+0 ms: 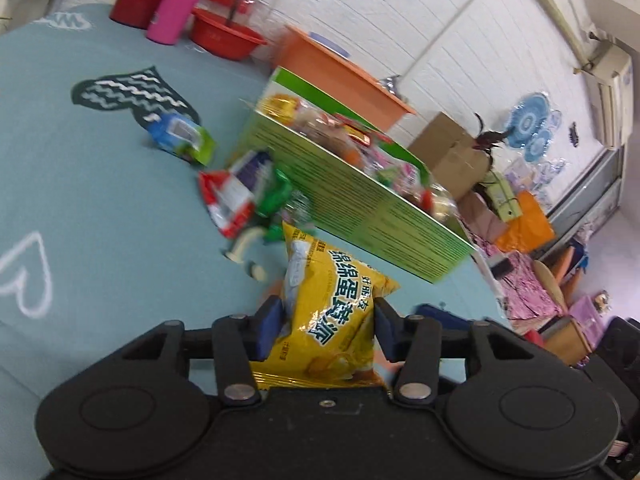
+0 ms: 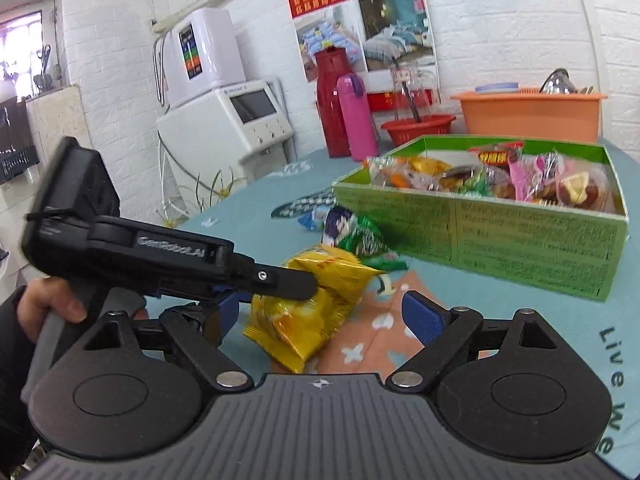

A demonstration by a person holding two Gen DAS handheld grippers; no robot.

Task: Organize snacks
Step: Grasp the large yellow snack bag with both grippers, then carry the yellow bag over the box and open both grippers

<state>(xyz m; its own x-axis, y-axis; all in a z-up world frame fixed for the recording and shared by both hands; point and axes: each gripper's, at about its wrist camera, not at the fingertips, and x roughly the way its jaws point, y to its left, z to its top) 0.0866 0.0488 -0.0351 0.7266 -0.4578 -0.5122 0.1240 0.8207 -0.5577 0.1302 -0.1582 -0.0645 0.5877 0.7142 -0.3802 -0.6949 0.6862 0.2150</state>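
The left gripper [image 1: 326,322] has its blue fingers [image 1: 269,330] pressed on both sides of the yellow bag [image 1: 334,320], so it holds the bag. The bag sits low over the blue worktop [image 1: 100,208], just in front of the green box [image 2: 480,232]. The box is open on top and already full of snacks. The right gripper [image 2: 320,320] has its fingers wide and holds nothing. It waits near the bag.

The step now looks like this: lift the bag and put it in the box. To do it well, keep a soft squeeze, because the bag is puffy and what is inside may crush. Lift it high enough to go over the box wall, or the bag may bump the wall and push the box away. Look for a gap between the snacks in the box and let go there. Other loose snacks [image 1: 240,196] lie beside the box, so lift straight up and do not drag them along
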